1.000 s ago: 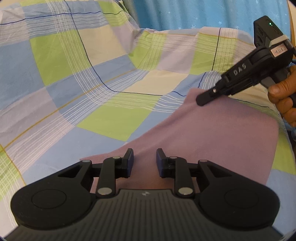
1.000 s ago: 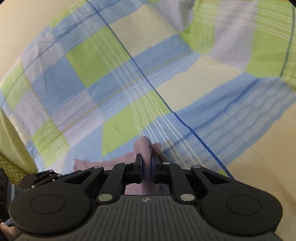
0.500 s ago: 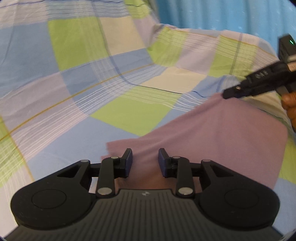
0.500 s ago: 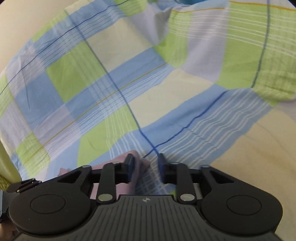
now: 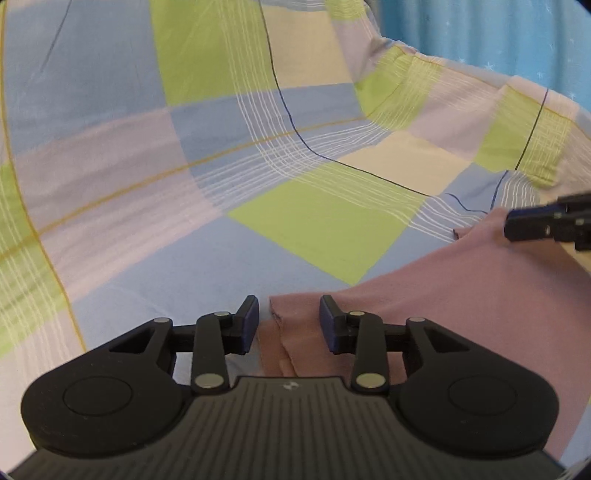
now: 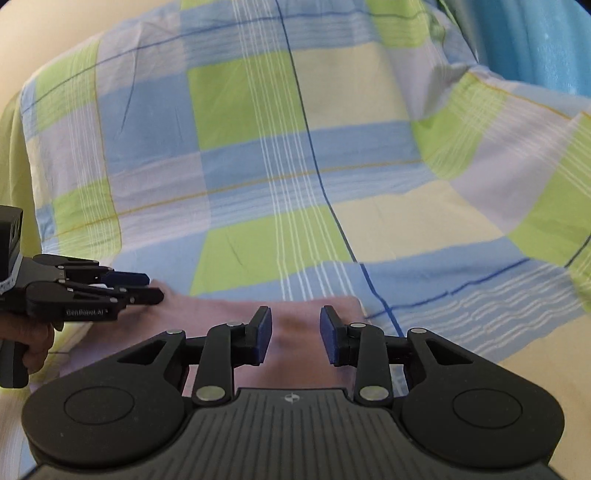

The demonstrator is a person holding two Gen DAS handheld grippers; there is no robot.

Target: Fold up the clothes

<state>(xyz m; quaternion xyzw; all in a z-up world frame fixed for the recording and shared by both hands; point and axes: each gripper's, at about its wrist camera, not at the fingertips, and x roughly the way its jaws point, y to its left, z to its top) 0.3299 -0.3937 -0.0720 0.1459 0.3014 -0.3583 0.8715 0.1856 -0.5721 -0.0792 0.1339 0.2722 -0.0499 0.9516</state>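
A mauve-pink garment (image 5: 461, 295) lies flat on the checked bedsheet (image 5: 221, 155). In the left wrist view my left gripper (image 5: 289, 321) is open, its fingers straddling the garment's near left corner, where a folded edge shows. The right gripper (image 5: 511, 225) enters at the far right over the garment's far corner. In the right wrist view my right gripper (image 6: 296, 332) is open just above the pink garment (image 6: 295, 321), nothing between its pads. The left gripper (image 6: 155, 286) shows at the left edge, held by a hand (image 6: 33, 343), fingers open over the cloth.
The sheet (image 6: 295, 147) of blue, green, cream and lilac squares covers the whole bed, rising in folds at the back. A blue curtain (image 5: 498, 33) hangs behind at the upper right. A cream wall (image 6: 55, 22) lies beyond the bed's far left side.
My right gripper let go of the bunched pink cloth and opened; the garment now lies flat. Both grippers shifted, the left toward the garment's left corner, staying open.
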